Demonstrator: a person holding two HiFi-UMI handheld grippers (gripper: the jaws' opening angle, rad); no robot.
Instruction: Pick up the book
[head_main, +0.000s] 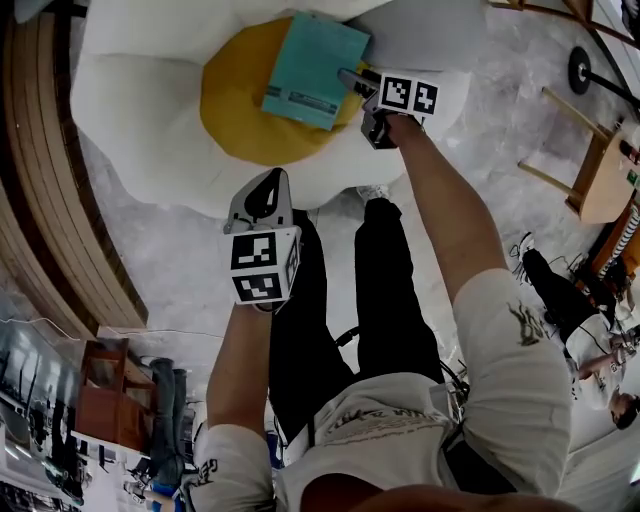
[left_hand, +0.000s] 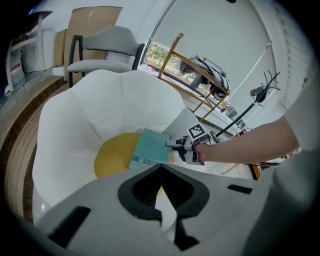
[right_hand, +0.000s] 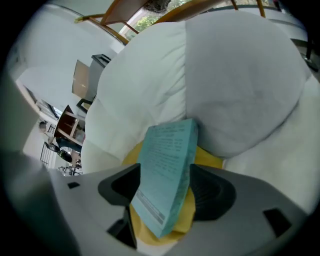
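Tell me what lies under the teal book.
The book rests on a round yellow cushion in a white chair. The part of the cushion beneath the book is covered.

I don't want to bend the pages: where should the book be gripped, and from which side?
Probably the book at its corner nearest the right gripper, approaching from that side: it lifts off the yellow cushion, letting jaws straddle its thickness.
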